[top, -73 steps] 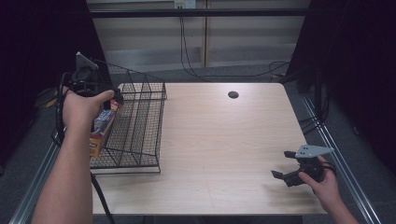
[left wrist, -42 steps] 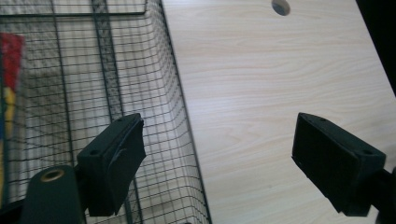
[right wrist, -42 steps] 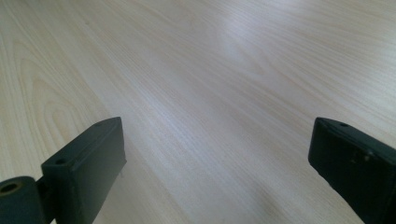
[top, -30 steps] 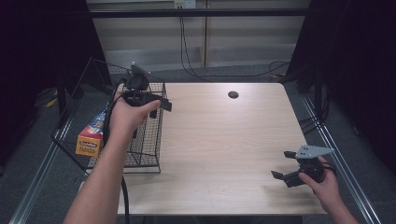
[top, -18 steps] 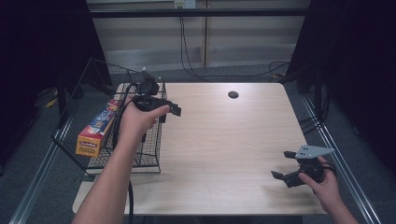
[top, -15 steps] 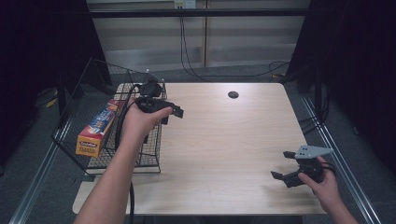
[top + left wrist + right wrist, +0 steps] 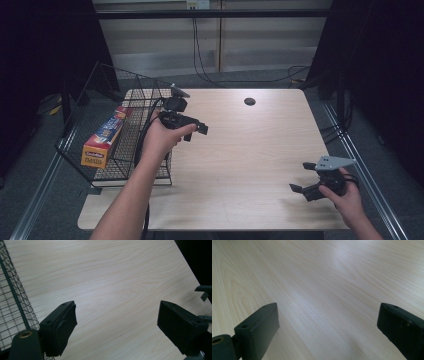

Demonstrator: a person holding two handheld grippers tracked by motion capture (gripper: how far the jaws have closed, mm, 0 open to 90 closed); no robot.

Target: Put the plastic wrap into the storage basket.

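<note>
Left hand-held gripper (image 7: 197,131) is up over the light wood-grain worktop (image 7: 250,165), just right of the black wire mesh basket (image 7: 107,125). Its two black jaws are spread wide with nothing between them; in the left gripper view you just see bare wood through the gap and a strip of the basket's mesh at the left edge.

The long orange and blue cardboard box (image 7: 104,138) lies in the basket, leaning against its left wall. There's dark print on the yellow end panel, but it's too small for me to read, so no brand from me.

Right hand-held gripper (image 7: 304,189) sits low at the near right corner of the worktop, jaws also wide apart and empty, well away from the box. Small dark round hole (image 7: 249,101) near the far edge.
</note>
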